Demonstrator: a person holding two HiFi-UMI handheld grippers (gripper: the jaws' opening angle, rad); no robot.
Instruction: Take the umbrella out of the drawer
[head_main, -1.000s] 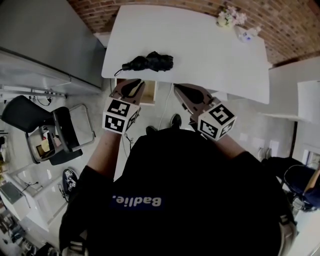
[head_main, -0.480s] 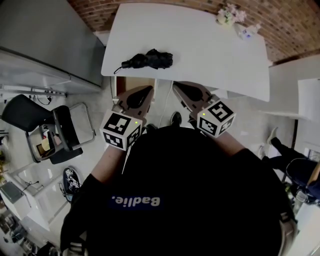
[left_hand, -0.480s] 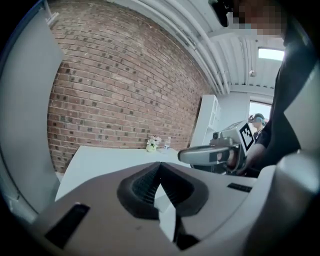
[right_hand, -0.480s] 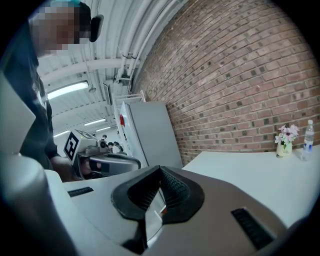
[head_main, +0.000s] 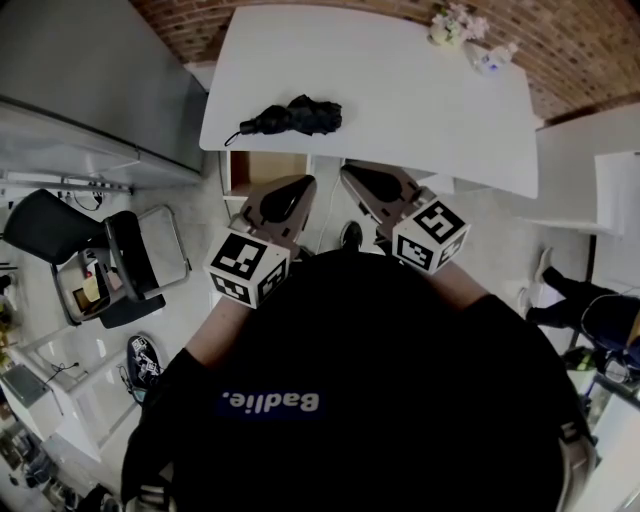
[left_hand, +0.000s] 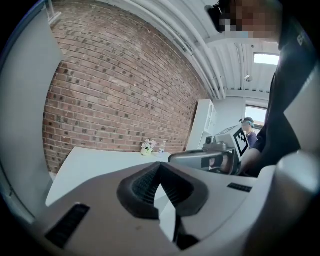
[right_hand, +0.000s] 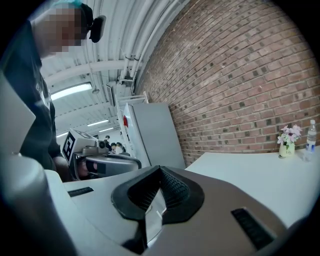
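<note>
The folded black umbrella (head_main: 290, 117) lies on the white table (head_main: 400, 90) near its front left edge. Below that edge, an open wooden drawer (head_main: 262, 168) shows a bare brown bottom. My left gripper (head_main: 300, 186) hangs in front of the table edge, just right of the drawer, shut on nothing. My right gripper (head_main: 348, 174) is level with it and also shut and empty. In the left gripper view the pads (left_hand: 160, 167) meet, and the right gripper (left_hand: 210, 157) shows beside them. The right gripper view shows the pads (right_hand: 160, 171) touching too.
Small flowers in a vase (head_main: 447, 25) and a water bottle (head_main: 490, 58) stand at the table's far right corner by a brick wall. A grey cabinet (head_main: 90, 70) stands to the left. A black chair (head_main: 60, 235) and a rack are on the floor at the left.
My left gripper has drawn back from the drawer, up and to the right, and its jaws have closed. The drawer's inside now shows. The umbrella and right gripper have stayed put.
</note>
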